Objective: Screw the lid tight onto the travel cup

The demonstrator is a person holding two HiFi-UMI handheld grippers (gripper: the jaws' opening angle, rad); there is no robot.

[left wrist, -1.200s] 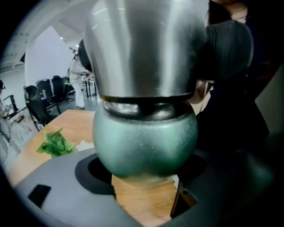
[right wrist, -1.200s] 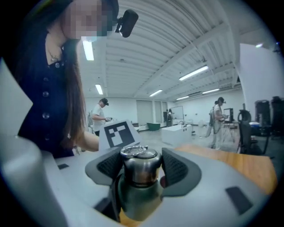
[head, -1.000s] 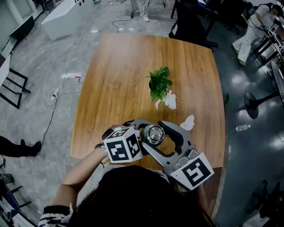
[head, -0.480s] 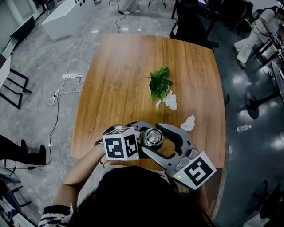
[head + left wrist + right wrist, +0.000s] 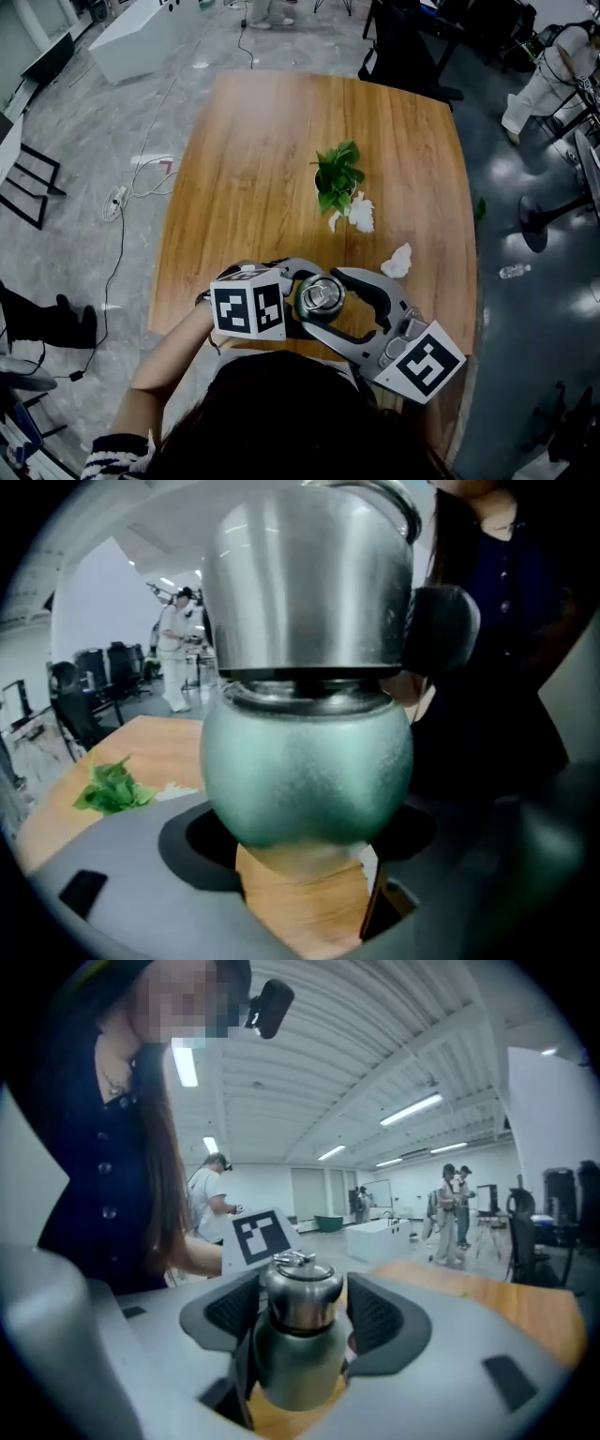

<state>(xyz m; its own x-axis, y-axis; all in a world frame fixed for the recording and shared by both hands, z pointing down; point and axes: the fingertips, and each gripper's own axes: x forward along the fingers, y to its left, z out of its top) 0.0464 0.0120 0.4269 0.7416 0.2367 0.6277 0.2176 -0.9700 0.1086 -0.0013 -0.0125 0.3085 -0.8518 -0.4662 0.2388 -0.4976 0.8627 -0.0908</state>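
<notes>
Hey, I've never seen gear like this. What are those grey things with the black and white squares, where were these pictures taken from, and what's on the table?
There is no robot here: a person holds a two-jaw gripper in each hand, and the marker cubes are part of those grippers. One picture comes from a camera on the person's head, looking down. The other two come from cameras riding on the grippers. The left gripper clamps the green body of a travel cup. The right gripper has its jaws on the cup's steel lid. On the wooden table stands a small potted plant with crumpled tissues beside it.
</notes>
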